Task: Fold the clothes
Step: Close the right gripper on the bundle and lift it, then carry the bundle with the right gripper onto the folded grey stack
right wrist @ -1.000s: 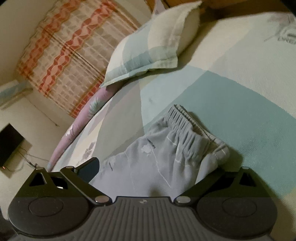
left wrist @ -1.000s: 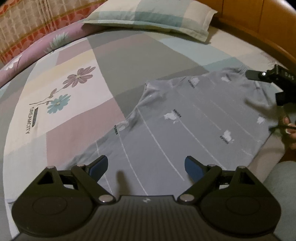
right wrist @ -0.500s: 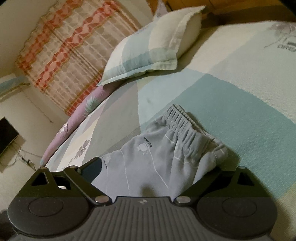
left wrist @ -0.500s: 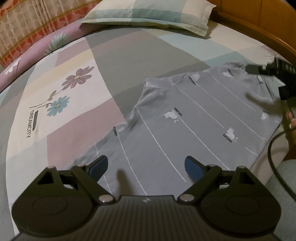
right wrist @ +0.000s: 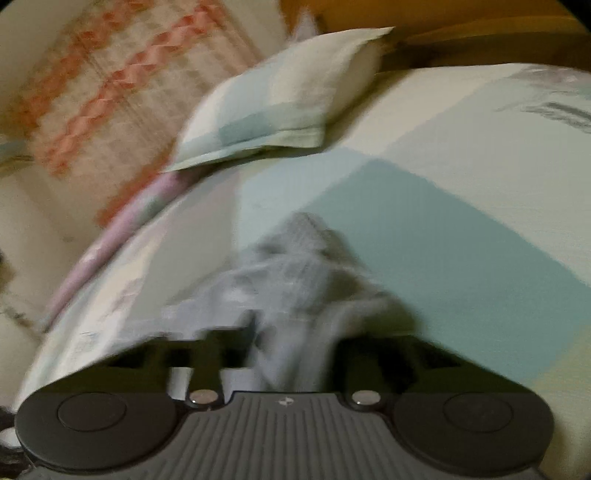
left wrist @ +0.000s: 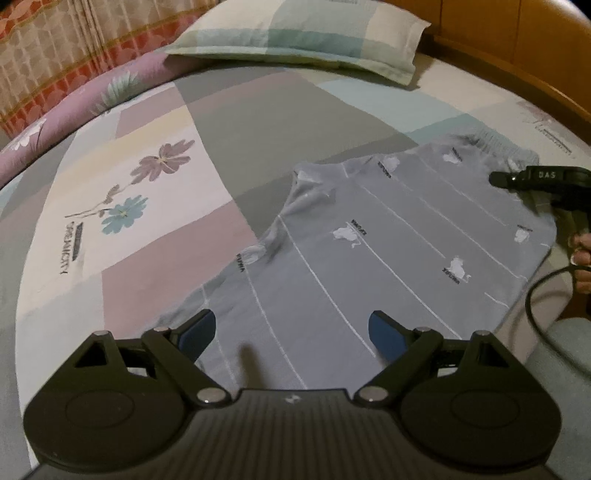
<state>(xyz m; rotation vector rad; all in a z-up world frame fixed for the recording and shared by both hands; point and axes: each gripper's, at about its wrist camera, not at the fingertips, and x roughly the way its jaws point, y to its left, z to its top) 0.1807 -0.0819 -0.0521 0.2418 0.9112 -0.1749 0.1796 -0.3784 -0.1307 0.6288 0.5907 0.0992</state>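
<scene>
One grey garment [left wrist: 369,236], one pillow [left wrist: 303,37], one bedsheet [left wrist: 229,122], two tongs [left wrist: 291,334] [right wrist: 291,343].

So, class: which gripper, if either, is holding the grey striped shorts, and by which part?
The right gripper pinches the grey striped shorts at the elastic waistband. The left gripper is open, holding nothing.

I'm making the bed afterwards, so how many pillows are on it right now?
1. A single checked pillow lies at the head of the bed, against the wooden headboard, beyond the grey shorts. Others may lie outside the camera views.
</scene>
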